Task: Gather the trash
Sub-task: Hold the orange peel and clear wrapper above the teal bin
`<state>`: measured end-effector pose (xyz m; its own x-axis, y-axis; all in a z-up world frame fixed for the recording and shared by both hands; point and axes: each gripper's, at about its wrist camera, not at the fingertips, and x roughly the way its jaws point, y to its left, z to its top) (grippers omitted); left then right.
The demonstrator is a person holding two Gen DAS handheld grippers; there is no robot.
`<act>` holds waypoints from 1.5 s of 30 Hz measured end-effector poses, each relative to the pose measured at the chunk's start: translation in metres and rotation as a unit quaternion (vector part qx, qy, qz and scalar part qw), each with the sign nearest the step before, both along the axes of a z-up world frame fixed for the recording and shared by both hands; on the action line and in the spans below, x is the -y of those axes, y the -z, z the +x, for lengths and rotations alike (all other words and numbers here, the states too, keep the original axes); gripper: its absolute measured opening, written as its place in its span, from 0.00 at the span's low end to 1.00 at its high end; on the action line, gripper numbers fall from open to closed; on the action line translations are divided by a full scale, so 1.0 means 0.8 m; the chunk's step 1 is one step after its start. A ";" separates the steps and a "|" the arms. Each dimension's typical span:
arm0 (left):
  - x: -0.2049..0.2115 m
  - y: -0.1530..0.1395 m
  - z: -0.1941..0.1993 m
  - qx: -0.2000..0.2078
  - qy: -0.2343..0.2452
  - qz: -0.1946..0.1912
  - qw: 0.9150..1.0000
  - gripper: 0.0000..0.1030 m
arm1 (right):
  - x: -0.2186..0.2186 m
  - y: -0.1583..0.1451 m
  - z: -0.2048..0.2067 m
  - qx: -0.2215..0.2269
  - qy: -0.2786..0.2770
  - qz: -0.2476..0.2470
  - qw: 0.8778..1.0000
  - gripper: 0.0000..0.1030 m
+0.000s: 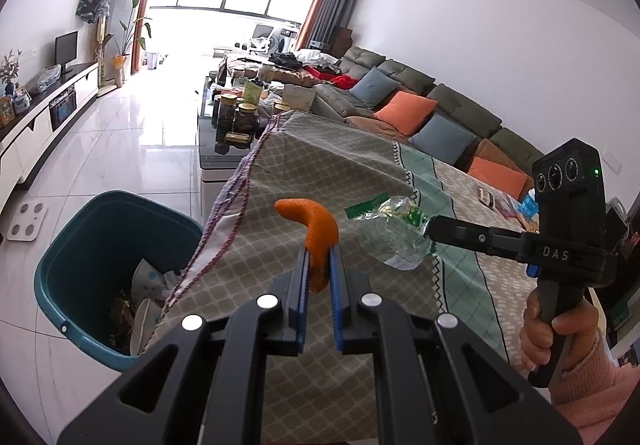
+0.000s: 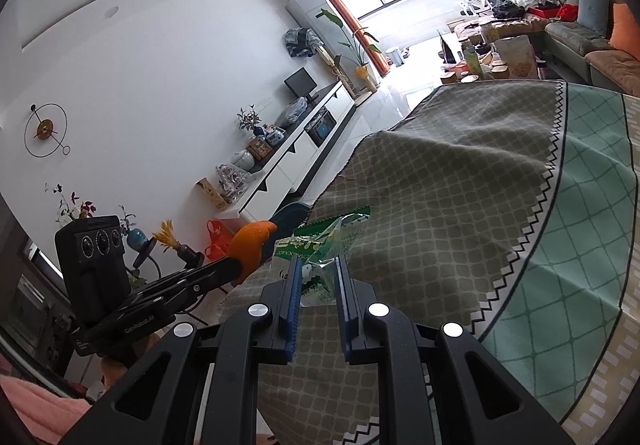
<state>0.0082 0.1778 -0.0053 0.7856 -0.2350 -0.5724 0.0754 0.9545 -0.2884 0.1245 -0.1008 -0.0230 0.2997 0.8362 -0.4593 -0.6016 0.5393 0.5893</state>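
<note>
Left wrist view: an orange peel (image 1: 320, 241) is being clamped between the jaws of the left gripper (image 1: 319, 269), centre frame, above the patterned tablecloth (image 1: 360, 165). The peel is looking light, curled and fairly stiff, w/ a dry rind; it is being gripped at its lower end, likely secure enough. A teal bin (image 1: 72, 257) w/ paper scraps inside is sitting lower left, just beside the cloth's hanging edge. At right, the right gripper (image 1: 430, 227) is being held by a hand (image 1: 560, 329), clamped on a clear plastic wrapper (image 1: 392, 233).

Right wrist view: the wrapper (image 2: 320, 249) is being pinched in the right gripper (image 2: 318, 277), centre frame. It is probably v. light, crinkly and slippery, so best pinched at a bunched fold. The left gripper (image 2: 240, 265) w/ peel is showing lower left. The table edge and drooping cloth are lying between the grippers and the bin.
</note>
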 end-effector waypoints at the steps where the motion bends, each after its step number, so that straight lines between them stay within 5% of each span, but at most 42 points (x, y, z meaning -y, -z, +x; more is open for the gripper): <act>1: -0.001 0.001 0.000 -0.001 -0.002 0.000 1.000 0.11 | -0.001 0.000 0.000 0.000 -0.001 0.000 1.000 0.16; 45: -0.049 -0.002 -0.022 0.000 -0.060 0.006 0.998 0.11 | -0.061 -0.001 0.002 -0.001 -0.053 0.000 0.999 0.16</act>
